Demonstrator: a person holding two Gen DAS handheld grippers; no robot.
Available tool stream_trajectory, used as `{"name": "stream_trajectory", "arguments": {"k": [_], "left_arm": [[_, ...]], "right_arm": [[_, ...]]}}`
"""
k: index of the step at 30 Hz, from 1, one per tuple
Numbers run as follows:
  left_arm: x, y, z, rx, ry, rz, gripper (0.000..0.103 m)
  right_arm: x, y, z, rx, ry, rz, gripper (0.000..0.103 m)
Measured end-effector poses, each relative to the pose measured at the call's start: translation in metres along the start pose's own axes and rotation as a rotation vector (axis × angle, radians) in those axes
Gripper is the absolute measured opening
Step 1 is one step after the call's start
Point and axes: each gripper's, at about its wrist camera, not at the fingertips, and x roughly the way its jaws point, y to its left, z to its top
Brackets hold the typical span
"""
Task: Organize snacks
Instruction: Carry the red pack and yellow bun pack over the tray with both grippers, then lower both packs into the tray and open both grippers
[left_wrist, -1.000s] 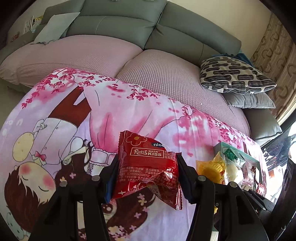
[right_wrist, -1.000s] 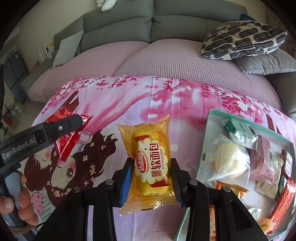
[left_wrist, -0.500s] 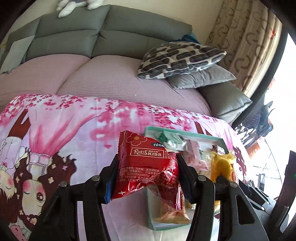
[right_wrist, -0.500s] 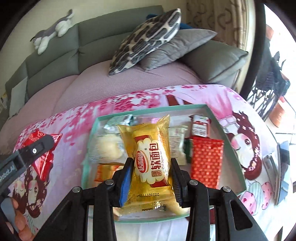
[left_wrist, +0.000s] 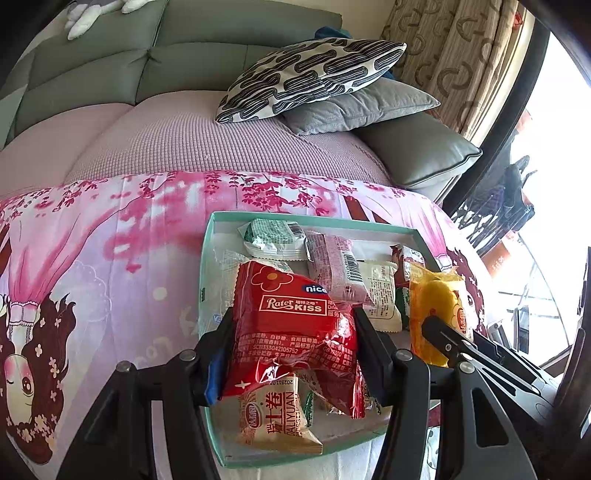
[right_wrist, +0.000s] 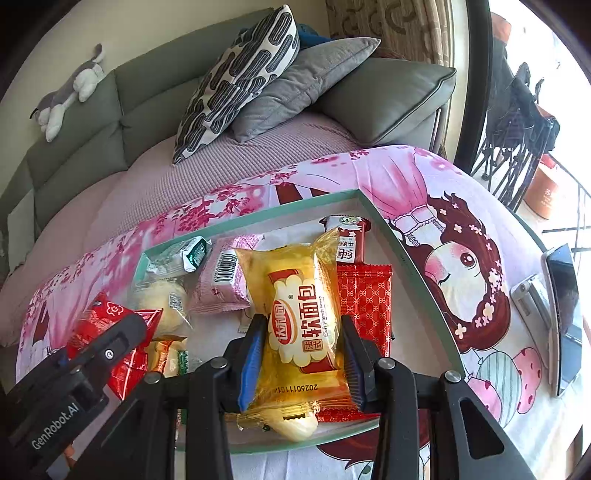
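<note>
1. Left gripper: jaws part closed, clamped on both sides of the red pack, which hangs over the tray's near-left part
2. Right gripper: jaws part closed, pinching the yellow bread pack by its lower half, above the tray's near edge, right of centre
3. The tray sits on the pink cloth near its right end, sofa behind
4. Already in the tray: green pack at the far-left corner, pink pack mid-far, white pack, red patterned pack by the right wall, brown bar at the far-right corner, beige roll pack at the near edge
5. Progress, my read: mostly done; no loose snacks visible on the cloth in either view
6. Left to do: lower and let go of both held packs into the tray
7. Free space is tight; the near-left part looks like the best gap for the red pack
</note>
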Motion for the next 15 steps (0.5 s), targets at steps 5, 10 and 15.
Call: {"name": "stream_trajectory", "arguments": {"k": [5, 10, 15], "left_arm": [[0.001, -0.003, 0.001, 0.005, -0.005, 0.0, 0.06], [-0.001, -0.003, 0.001, 0.001, 0.001, 0.009, 0.068], [-0.004, 0.001, 0.0, -0.005, 0.012, 0.02, 0.07]], "right_arm": [[0.003, 0.004, 0.0, -0.013, 0.005, 0.007, 0.042], [0.005, 0.008, 0.0, -0.031, 0.014, 0.017, 0.042], [0.008, 0.011, -0.001, -0.05, 0.029, 0.02, 0.042]]}}
